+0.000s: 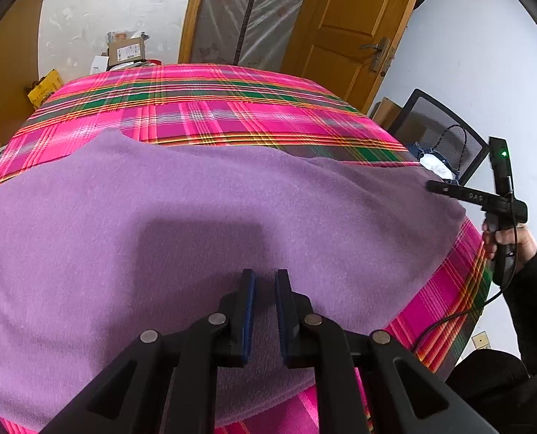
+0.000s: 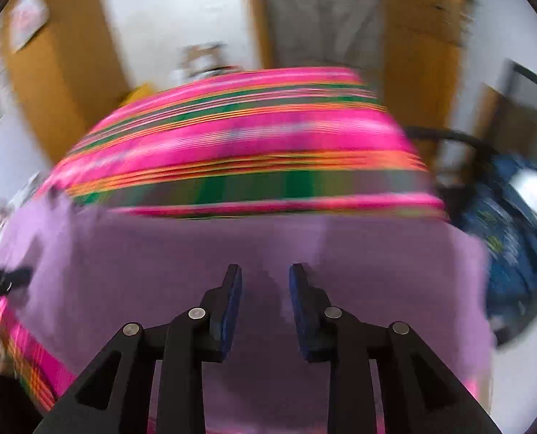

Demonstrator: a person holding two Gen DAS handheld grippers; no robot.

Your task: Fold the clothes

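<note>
A purple knit garment [image 1: 203,224] lies spread flat over the near half of a table covered in pink, green and orange plaid cloth [image 1: 210,108]. My left gripper [image 1: 265,277] hovers low over the garment's near middle, slightly open, with nothing between its blue pads. In the left wrist view, a hand holds my right gripper [image 1: 433,185] at the garment's far right edge. The right wrist view is motion-blurred: my right gripper [image 2: 265,271] is open and empty above the garment [image 2: 232,253], near its right edge.
A wooden door [image 1: 351,25] and a plastic-covered doorway stand behind the table. Cardboard boxes [image 1: 127,50] sit at the back left. A mesh chair [image 1: 438,126] holding blue fabric [image 2: 514,246] stands off the right edge. A cable [image 1: 449,318] hangs from the right gripper.
</note>
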